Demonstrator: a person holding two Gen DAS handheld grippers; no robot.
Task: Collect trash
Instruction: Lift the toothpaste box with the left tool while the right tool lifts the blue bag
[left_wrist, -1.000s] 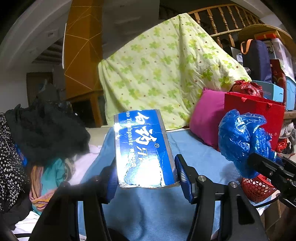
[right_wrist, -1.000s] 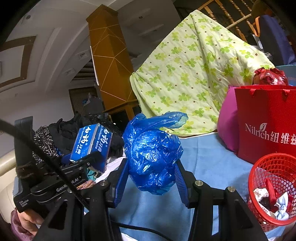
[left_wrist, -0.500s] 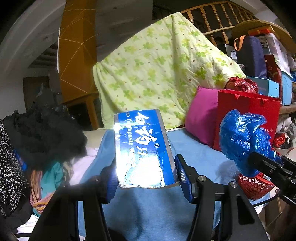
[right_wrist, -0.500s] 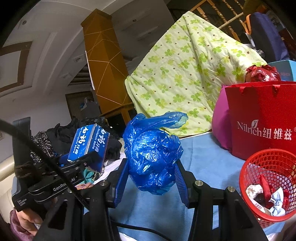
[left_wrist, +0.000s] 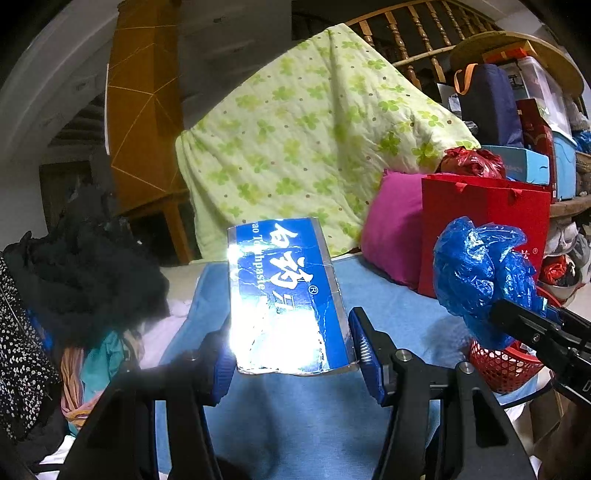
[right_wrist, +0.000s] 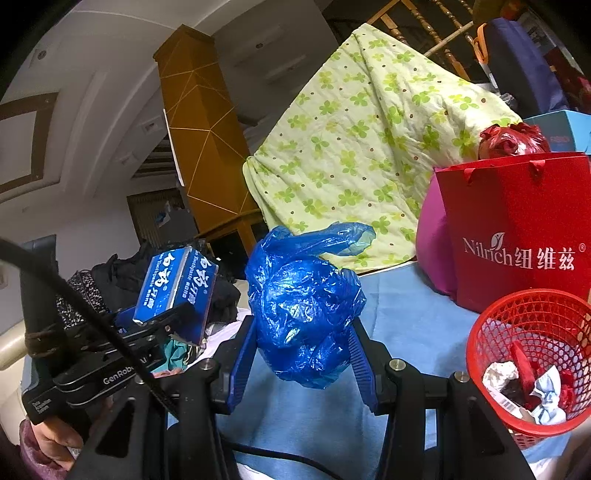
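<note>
Blue toothpaste box (left_wrist: 286, 295), partly legible "...ao Toothpaste" with white Chinese characters and an ® mark, sits clamped in my left gripper (left_wrist: 291, 347) above the blue sheet (left_wrist: 295, 417). My right gripper (right_wrist: 303, 354) pinches a crumpled blue plastic bag (right_wrist: 303, 317), held up left of the red mesh basket (right_wrist: 480, 332) holding paper scraps. Behind the basket stands a red bag (right_wrist: 517, 229) printed "Nilrich" plus Chinese characters; the left gripper's body reads "GenRobo...".

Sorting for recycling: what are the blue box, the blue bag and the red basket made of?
Blue box: likely glossy printed cardboard, creased and glaring. Blue bag: thin crinkled plastic film, slightly see-through. Red basket: apparently moulded plastic mesh.
</note>
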